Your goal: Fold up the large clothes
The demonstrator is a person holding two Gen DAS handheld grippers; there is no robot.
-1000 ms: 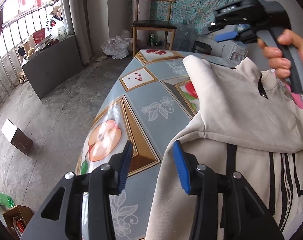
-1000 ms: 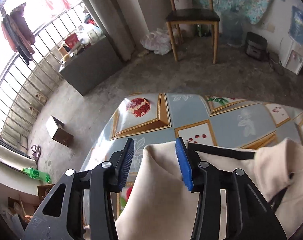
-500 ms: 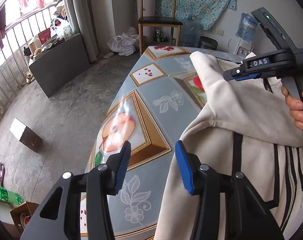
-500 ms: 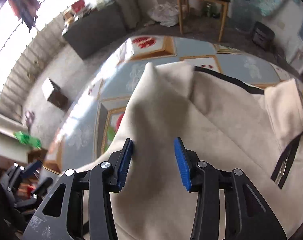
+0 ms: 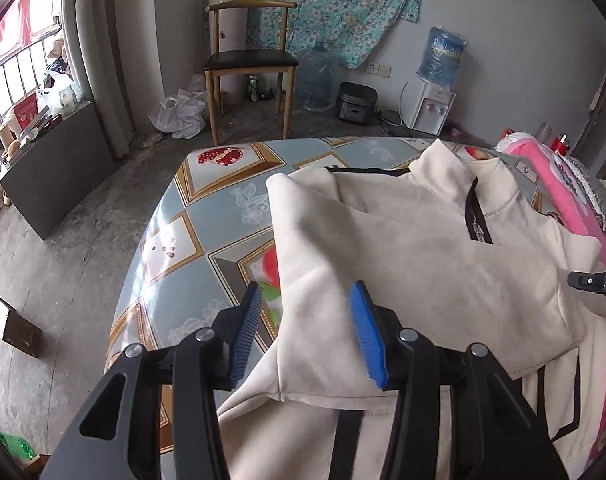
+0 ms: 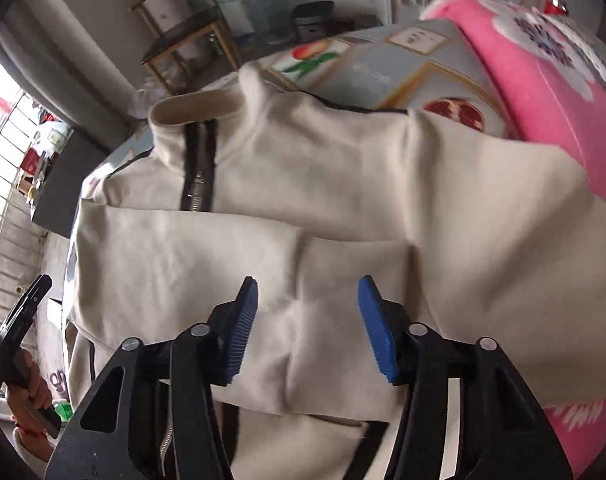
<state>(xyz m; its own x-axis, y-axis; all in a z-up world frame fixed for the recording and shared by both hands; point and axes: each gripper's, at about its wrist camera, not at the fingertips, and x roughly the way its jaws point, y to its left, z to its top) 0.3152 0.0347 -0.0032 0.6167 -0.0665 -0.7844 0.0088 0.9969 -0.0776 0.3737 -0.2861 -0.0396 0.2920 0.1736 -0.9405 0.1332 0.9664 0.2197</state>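
Note:
A cream jacket [image 5: 423,264] with black trim and a zip lies on the fruit-patterned table [image 5: 223,216], collar at the far side. One cream panel is folded across its chest. My left gripper [image 5: 306,300] hovers open over the left edge of that fold, its blue pads apart and clear of the cloth. In the right wrist view the jacket [image 6: 343,184] fills the frame. My right gripper [image 6: 307,292] points steeply down over the folded panel, its jaws opening, with cloth below them but none pinched. The right gripper's tip [image 5: 595,280] shows at the left view's right edge.
A pink blanket [image 6: 543,80] lies along the jacket's right side [image 5: 563,184]. The table's rounded edge drops off to the left. Beyond it stand a wooden chair [image 5: 247,64], a water dispenser [image 5: 435,108] and a rice cooker [image 5: 357,104]. A hand holds the left gripper's handle [image 6: 23,320].
The left gripper has moved right, from over bare tablecloth to over the fold's edge. The right gripper has swept from the far sleeve corner across the jacket and rolled; the panel now lies flat.

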